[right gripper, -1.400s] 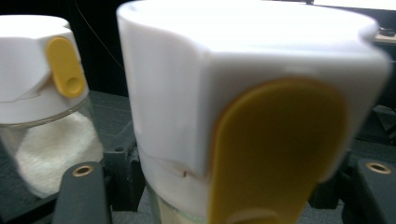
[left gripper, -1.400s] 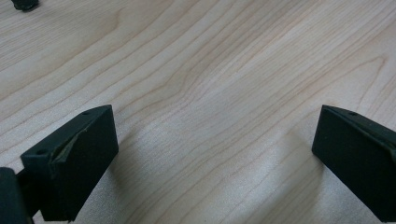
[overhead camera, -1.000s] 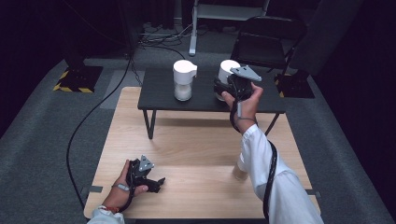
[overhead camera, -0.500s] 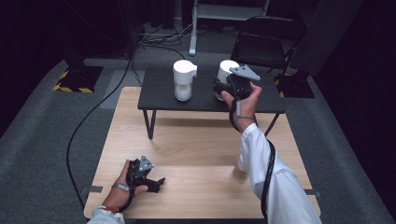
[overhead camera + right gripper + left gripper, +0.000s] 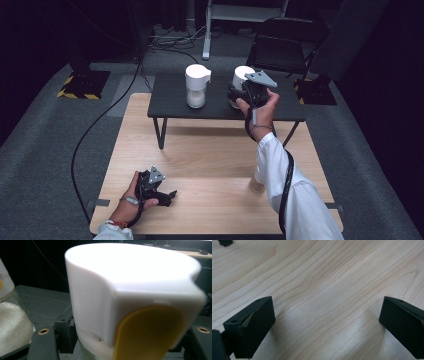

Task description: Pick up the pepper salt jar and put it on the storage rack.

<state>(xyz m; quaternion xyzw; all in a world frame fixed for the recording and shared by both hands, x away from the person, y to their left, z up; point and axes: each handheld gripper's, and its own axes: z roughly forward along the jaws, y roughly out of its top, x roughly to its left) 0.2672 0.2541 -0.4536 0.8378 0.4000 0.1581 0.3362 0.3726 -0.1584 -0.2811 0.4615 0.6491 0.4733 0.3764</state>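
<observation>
The wooden table (image 5: 210,165) fills the near half of the high view. At 12 o'clock from it stands a smaller black table (image 5: 170,100), with two jars on it.

The right gripper (image 5: 239,95) is at the right jar (image 5: 242,80), at 1 o'clock. In the right gripper view its jaws stand either side of the jar (image 5: 130,297) below the cap; whether they grip or merely bracket it I cannot tell.

The left gripper (image 5: 170,196) rests at 7 o'clock, jaws wide apart and empty over bare wood (image 5: 324,285).

Risk, I judge: a hold just under the cap could slip, or a careless lift could knock the left jar (image 5: 196,86), just beside at 9 o'clock.

The right jar has a white cap with a yellow tab; its neighbour holds white granules.
</observation>
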